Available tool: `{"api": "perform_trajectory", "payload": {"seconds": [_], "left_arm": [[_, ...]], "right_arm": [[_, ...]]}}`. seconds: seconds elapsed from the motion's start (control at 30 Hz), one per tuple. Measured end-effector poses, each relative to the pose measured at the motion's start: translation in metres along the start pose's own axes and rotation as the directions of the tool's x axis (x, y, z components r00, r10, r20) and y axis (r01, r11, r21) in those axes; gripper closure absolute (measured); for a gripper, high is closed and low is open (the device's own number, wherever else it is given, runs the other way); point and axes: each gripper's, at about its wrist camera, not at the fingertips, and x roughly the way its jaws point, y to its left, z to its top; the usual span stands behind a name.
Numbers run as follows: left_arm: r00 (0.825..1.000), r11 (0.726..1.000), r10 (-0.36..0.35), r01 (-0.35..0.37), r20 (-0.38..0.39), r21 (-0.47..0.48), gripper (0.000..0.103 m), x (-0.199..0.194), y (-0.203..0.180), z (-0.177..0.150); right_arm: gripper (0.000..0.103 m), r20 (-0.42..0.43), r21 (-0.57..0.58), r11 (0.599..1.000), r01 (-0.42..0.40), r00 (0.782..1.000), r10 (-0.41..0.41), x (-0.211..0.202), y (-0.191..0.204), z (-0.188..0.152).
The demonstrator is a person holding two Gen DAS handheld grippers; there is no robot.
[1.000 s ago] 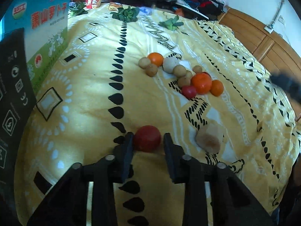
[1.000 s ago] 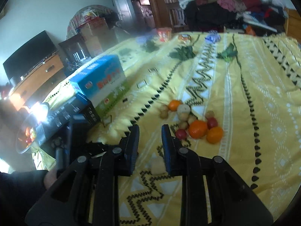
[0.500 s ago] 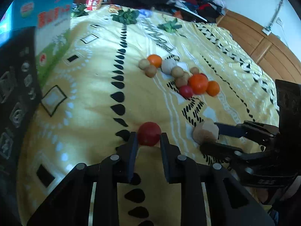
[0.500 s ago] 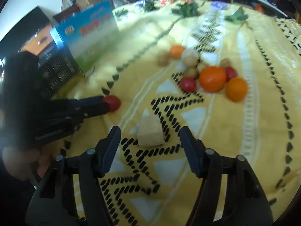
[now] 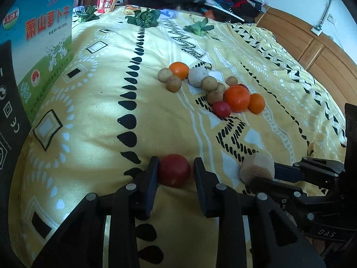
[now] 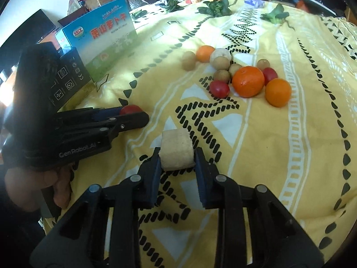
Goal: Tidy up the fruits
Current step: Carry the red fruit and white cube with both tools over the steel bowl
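Gripping one red tomato (image 5: 174,170) in my left gripper (image 5: 175,173); my right gripper (image 6: 177,157), jaws just closed, clamps one pale block (image 6: 177,148), both near on the bedspread (image 5: 93,102). Farther off lies a cluster: three oranges (image 6: 248,81), two tomatoes (image 6: 219,88).

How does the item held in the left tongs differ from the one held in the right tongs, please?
The red tomato in the left tongs is round, smooth and glossy red; the pale peeled chunk in the right tongs is blocky, with flat cut faces and a rough, matte beige surface. Both sit low on the yellow bedspread, apart from the fruit pile, each clamped between shut pads.
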Motion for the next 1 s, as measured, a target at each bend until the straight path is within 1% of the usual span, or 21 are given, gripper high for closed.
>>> {"api": "perform_trajectory", "payload": {"seconds": [0.1, 0.17, 0.23, 0.3, 0.37, 0.43, 0.53, 0.6, 0.67, 0.7, 0.77, 0.83, 0.9, 1.0], "left_arm": [[1.0, 1.0, -0.004, 0.004, 0.009, -0.002, 0.076, -0.006, 0.0, 0.001], [0.999, 1.0, -0.007, 0.007, 0.036, -0.005, 0.076, -0.018, 0.0, 0.003], [0.997, 1.0, -0.011, 0.012, 0.077, -0.005, 0.077, -0.037, -0.002, 0.006], [0.991, 1.0, -0.012, 0.012, 0.134, -0.001, 0.076, -0.065, -0.003, 0.011], [0.979, 1.0, 0.001, -0.001, 0.204, -0.004, 0.076, -0.101, -0.001, 0.017], [0.962, 1.0, 0.025, -0.023, 0.271, -0.012, 0.076, -0.138, 0.006, 0.021], [0.93, 0.996, 0.081, -0.067, 0.358, -0.052, 0.076, -0.197, 0.027, 0.024], [0.905, 0.989, 0.142, -0.113, 0.401, -0.096, 0.076, -0.237, 0.049, 0.023], [0.878, 0.977, 0.203, -0.153, 0.433, -0.147, 0.076, -0.272, 0.072, 0.017], [0.861, 0.967, 0.247, -0.186, 0.445, -0.175, 0.076, -0.289, 0.086, 0.012], [0.834, 0.945, 0.312, -0.223, 0.456, -0.239, 0.076, -0.319, 0.115, 0.001], [0.807, 0.913, 0.387, -0.269, 0.446, -0.306, 0.076, -0.344, 0.146, -0.012], [0.784, 0.875, 0.454, -0.304, 0.423, -0.376, 0.077, -0.366, 0.178, -0.03], [0.764, 0.821, 0.528, -0.347, 0.372, -0.453, 0.076, -0.388, 0.218, -0.055]], "right_arm": [[0.074, 0.022, -0.005, 1.0, 0.009, 1.0, -0.009, -0.007, 0.001, 0.003], [0.074, 0.04, -0.005, 1.0, 0.016, 0.999, -0.015, -0.013, 0.002, 0.006], [0.074, 0.062, -0.01, 1.0, 0.024, 0.998, -0.023, -0.022, 0.005, 0.011], [0.074, 0.09, -0.021, 0.999, 0.029, 0.996, -0.027, -0.034, 0.012, 0.02], [0.074, 0.128, -0.045, 0.999, 0.03, 0.992, -0.024, -0.048, 0.025, 0.031], [0.074, 0.166, -0.073, 0.997, 0.023, 0.986, -0.01, -0.062, 0.04, 0.044], [0.074, 0.233, -0.128, 0.992, -0.01, 0.972, 0.039, -0.086, 0.075, 0.069], [0.074, 0.271, -0.177, 0.983, -0.05, 0.958, 0.097, -0.101, 0.11, 0.088], [0.074, 0.282, -0.225, 0.971, -0.081, 0.948, 0.145, -0.107, 0.141, 0.102], [0.074, 0.279, -0.254, 0.962, -0.101, 0.945, 0.173, -0.108, 0.161, 0.11], [0.074, 0.264, -0.315, 0.939, -0.137, 0.938, 0.225, -0.106, 0.204, 0.121], [0.074, 0.242, -0.366, 0.916, -0.164, 0.934, 0.263, -0.102, 0.241, 0.126], [0.074, 0.205, -0.413, 0.888, -0.202, 0.93, 0.306, -0.094, 0.282, 0.129], [0.074, 0.138, -0.451, 0.856, -0.251, 0.928, 0.345, -0.075, 0.334, 0.128]]}}
